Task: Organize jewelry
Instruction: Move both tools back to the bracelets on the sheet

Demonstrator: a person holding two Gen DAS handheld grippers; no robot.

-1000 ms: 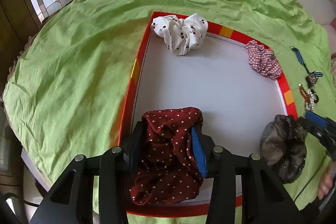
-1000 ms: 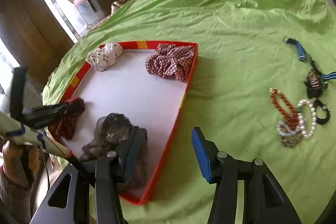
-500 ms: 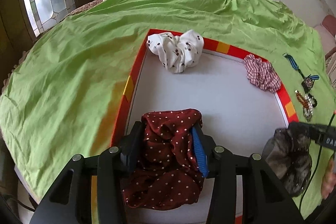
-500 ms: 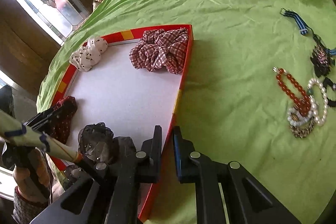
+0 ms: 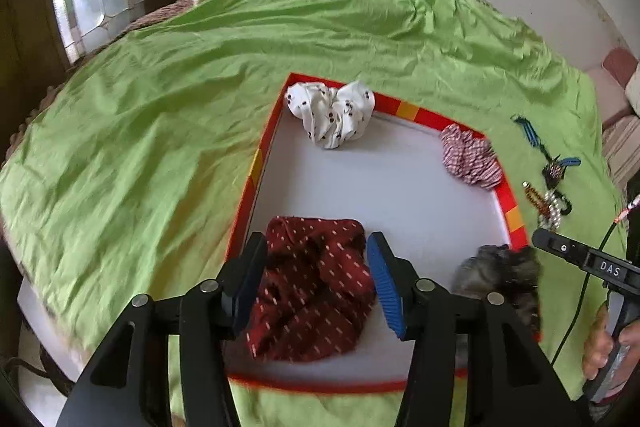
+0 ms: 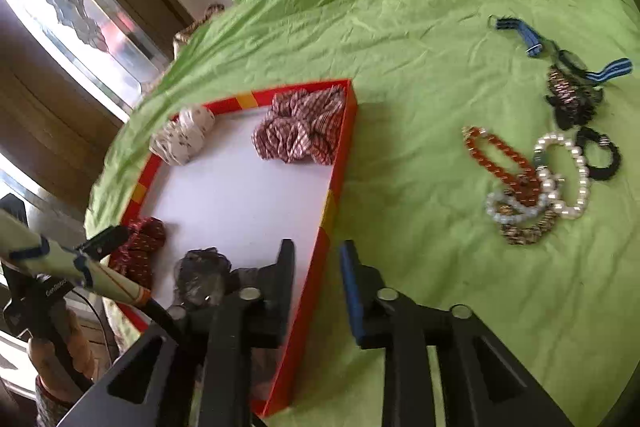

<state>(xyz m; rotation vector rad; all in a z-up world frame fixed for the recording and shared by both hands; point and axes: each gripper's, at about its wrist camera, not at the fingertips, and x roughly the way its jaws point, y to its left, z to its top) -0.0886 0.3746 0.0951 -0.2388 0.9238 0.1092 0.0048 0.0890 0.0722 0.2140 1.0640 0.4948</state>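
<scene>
Four scrunchies: all in the red-rimmed tray (image 5: 256, 183), one per corner.
Left gripper (image 5: 316, 279): jaws just widening, straddling the maroon dotted scrunchie (image 5: 316, 291), pads clear of it.
Right gripper (image 6: 316, 287): jaws just parting, empty, astride the tray's wall; grey scrunchie (image 6: 202, 277) lies beside it.
Bracelets (image 6: 532, 183): heaped on the green sheet (image 6: 400, 47), well apart from the tray.

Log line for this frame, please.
left gripper: opening, straddling red scrunchie | right gripper: opening, empty, over tray edge | bracelets: on sheet
</scene>
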